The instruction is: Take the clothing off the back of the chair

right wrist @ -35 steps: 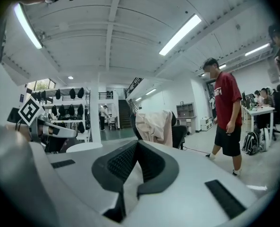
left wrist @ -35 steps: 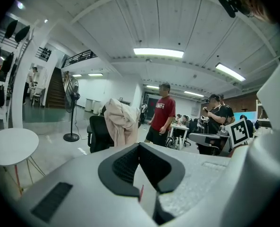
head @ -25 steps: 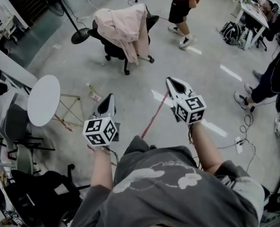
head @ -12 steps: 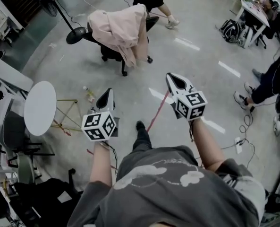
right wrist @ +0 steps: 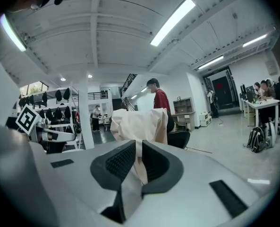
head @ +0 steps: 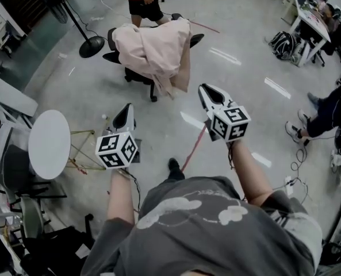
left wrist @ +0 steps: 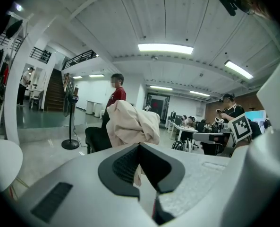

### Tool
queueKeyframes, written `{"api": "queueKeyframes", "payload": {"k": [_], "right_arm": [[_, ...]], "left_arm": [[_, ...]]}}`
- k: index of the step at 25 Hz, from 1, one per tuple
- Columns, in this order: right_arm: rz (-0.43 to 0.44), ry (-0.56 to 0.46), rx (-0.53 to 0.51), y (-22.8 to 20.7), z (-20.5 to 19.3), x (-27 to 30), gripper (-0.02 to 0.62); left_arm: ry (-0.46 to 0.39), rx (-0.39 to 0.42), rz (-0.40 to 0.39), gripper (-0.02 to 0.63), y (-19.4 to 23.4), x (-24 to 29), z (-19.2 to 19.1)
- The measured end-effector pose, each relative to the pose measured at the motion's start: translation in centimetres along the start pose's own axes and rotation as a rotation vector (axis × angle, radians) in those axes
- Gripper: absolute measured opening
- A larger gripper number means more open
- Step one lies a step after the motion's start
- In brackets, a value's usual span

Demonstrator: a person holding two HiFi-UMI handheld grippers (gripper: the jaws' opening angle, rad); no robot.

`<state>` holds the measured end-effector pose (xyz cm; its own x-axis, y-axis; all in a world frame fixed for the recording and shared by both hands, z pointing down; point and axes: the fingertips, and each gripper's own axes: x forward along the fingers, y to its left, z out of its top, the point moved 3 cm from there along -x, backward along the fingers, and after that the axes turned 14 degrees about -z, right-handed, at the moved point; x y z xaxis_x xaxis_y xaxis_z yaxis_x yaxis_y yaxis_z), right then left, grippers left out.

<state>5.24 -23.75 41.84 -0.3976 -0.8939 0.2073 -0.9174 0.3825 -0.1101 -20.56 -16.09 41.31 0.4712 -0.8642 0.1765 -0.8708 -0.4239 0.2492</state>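
pink clothing (head: 156, 50) over black chair (head: 137, 73), person (head: 142, 2) behind, white table (head: 49, 144) aside, left claw (head: 124, 109) and right claw (head: 203, 91) closed

— How's the light?
— Even and fairly bright. It comes from ceiling strip lights (left wrist: 165, 48). In the head view they lay white streaks of glare across the floor (head: 256, 114), and the shadows are faint and soft.
— Is it sharp?
— The head view mostly is, though it bends toward its edges. Both gripper views bulge strongly and have black corners. Their bottom foreground is out of focus, while the far room is clearer.
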Motion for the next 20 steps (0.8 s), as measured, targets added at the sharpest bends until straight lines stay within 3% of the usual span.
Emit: {"api": "queueKeyframes", "payload": {"k": [4,10,14,20], "right_arm": [[0.028,0.011,0.021,1.5,1.4,4.1,0.114],[0.046,0.032,0.111,3.2,2.3,9.0,0.365],[0.037,0.067,0.133,4.2,2.5,11.7,0.423],[0.028,0.066,0.100,5.2,4.3,14.9,0.440]], "left_arm": [[-0.014,-0.004,0.001,0.000,3.2,1.3,1.3],[-0.027,-0.001,-0.014,0.000,7.2,3.5,2.8],[-0.034,0.001,-0.021,0.000,9.2,4.6,3.6],[-0.029,0.009,-0.035,0.000,10.2,6.0,4.2]]}}
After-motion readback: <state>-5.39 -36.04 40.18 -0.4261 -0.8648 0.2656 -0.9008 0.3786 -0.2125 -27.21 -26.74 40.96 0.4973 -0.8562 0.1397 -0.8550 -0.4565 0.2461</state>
